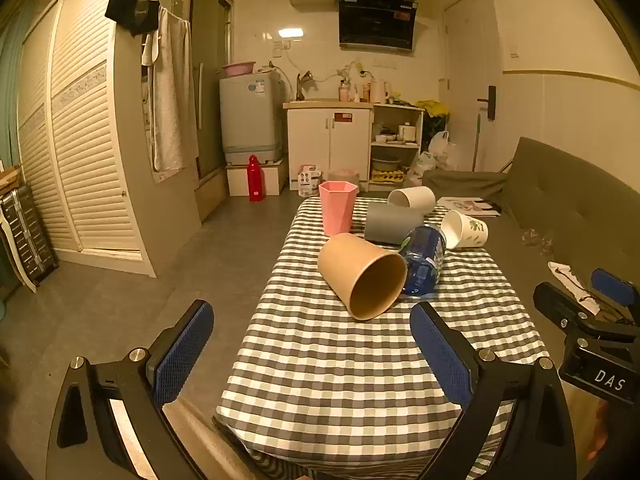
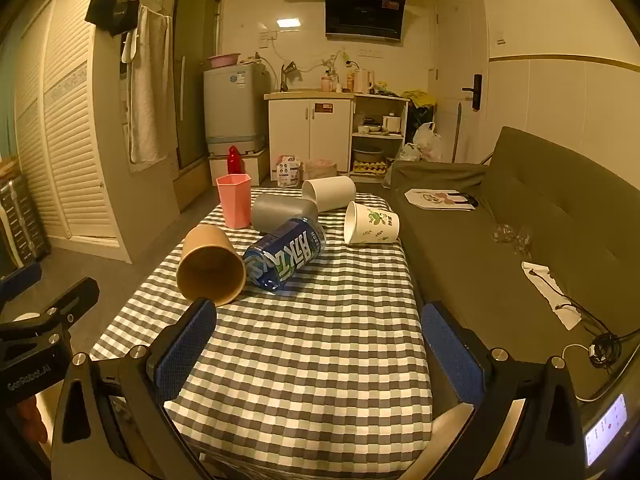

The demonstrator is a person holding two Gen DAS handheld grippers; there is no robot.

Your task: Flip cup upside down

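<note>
A pink hexagonal cup [image 1: 337, 207] [image 2: 234, 200] stands upright, mouth up, at the far left of the checked table [image 1: 340, 380] [image 2: 312, 360]. A brown paper cup [image 1: 360, 276] [image 2: 210, 264] lies on its side, mouth toward me. A grey cup [image 1: 392, 224] [image 2: 282, 209], a white cup [image 1: 412, 199] [image 2: 330, 193] and a printed paper cup [image 1: 465, 229] [image 2: 372, 224] also lie on their sides. My left gripper [image 1: 312, 356] is open and empty, near the table's front left. My right gripper [image 2: 320, 354] is open and empty over the table's front.
A blue can [image 1: 424, 260] [image 2: 286, 254] lies beside the brown cup. A grey sofa [image 2: 520, 216] runs along the table's right side, with a cable [image 2: 600, 344] and paper on it. The floor drops away left of the table.
</note>
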